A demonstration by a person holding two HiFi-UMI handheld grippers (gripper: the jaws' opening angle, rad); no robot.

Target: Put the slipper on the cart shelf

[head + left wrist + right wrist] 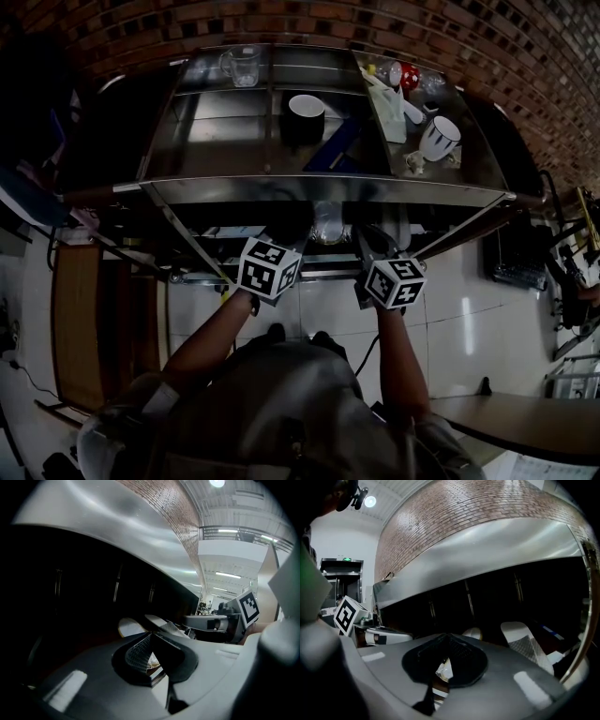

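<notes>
Both grippers low at the cart, slipper just ahead.
Left gripper [150, 638] and right gripper [443, 643] each show jaws closed tip to tip, nothing clearly clamped. The pale slipper [524, 644] seems to lie on the lower shelf, under the cart [328, 184] top, far of the 2 grippers. Best handling, I'd say: move low and straight, clear of that steel edge.

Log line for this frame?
left gripper shut | right gripper shut | both below cart top | slipper ahead, ungripped
</notes>
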